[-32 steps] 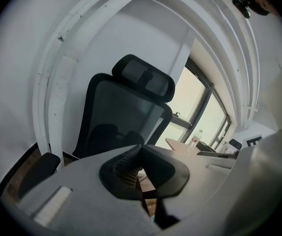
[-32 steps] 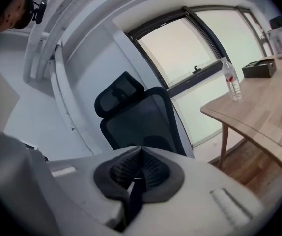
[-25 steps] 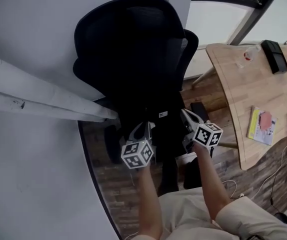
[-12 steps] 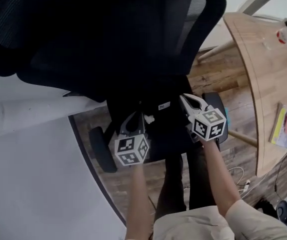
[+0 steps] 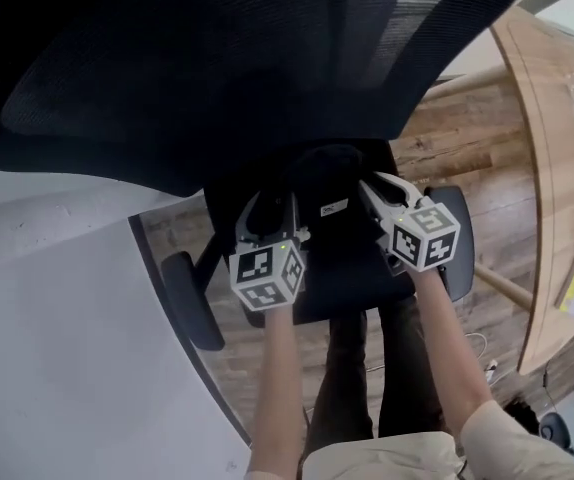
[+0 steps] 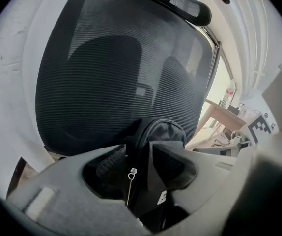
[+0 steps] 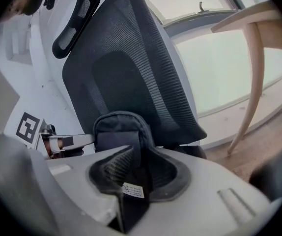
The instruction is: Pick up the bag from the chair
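Over the last 1 second the person has leaned in over the chair [image 5: 267, 58]: its mesh back, which stood clear and small at first, now spreads across the whole top of the head view. The left gripper [image 5: 272, 206] and the right gripper [image 5: 379, 188] have both gone forward over the seat toward that back, the right 1 a little further. Between the 2 of them the rounded top of the bag [image 5: 327, 168] now shows just in front of the chair back. The table [image 5: 557, 118] beside the chair has slid off to the edge of the view.
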A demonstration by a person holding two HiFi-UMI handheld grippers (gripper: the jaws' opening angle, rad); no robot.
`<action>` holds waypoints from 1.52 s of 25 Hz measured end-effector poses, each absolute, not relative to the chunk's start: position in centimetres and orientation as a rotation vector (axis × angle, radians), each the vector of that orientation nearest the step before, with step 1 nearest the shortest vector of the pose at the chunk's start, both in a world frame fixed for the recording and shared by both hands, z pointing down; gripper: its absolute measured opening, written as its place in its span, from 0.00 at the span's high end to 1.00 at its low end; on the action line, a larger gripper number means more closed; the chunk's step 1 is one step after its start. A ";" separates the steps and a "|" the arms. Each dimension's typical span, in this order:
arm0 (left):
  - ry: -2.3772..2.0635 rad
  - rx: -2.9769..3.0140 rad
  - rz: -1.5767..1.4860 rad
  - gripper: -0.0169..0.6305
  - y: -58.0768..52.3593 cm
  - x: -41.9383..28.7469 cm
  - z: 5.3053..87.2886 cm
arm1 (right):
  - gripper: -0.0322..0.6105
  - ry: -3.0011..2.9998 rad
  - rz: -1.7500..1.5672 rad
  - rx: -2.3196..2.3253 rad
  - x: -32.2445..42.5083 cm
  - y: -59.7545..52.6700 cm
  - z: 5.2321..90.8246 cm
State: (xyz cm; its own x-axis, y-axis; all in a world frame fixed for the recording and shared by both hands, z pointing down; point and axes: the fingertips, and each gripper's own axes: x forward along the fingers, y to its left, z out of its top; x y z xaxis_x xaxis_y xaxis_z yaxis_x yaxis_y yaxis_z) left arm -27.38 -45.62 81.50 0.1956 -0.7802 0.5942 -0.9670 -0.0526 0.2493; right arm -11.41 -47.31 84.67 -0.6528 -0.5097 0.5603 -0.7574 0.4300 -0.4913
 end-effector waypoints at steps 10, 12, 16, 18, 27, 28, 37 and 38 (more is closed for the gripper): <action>-1.576 1.881 0.375 0.55 -47.8 -26.8 84.0 | 0.51 -2.438 1.151 1.018 -13.9 -50.4 86.1; -1.559 1.885 0.377 0.56 -47.8 -26.9 84.5 | 0.51 -2.461 1.173 1.017 -14.1 -50.9 86.6; -1.554 1.962 0.415 0.56 -47.9 -26.8 84.7 | 0.51 -2.532 1.236 1.015 -14.1 -51.1 87.3; -1.528 1.981 0.402 0.58 -48.0 -26.7 84.8 | 0.55 -2.570 1.245 0.989 -14.5 -50.9 87.4; -1.451 2.043 0.388 0.76 -47.3 -26.1 85.0 | 0.79 -2.571 1.049 0.936 -16.2 -49.2 86.5; -1.458 2.047 0.386 0.78 -47.0 -26.1 84.8 | 0.80 -2.582 1.027 0.941 -16.3 -48.9 86.1; -1.497 2.103 0.338 0.82 -44.0 -25.8 81.5 | 0.82 -2.658 0.883 0.924 -16.1 -45.6 82.0; -1.496 2.117 0.336 0.82 -43.8 -25.7 80.8 | 0.82 -2.669 0.873 0.919 -16.0 -45.3 81.3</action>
State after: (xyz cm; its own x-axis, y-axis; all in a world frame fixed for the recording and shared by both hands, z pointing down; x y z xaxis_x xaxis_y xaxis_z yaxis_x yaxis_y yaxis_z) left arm -25.70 -43.77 80.75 0.3584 -0.7995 0.4821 -0.9288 -0.2530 0.2708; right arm -16.02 -45.34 81.29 -0.7906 -0.5021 0.3504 -0.6122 0.6350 -0.4712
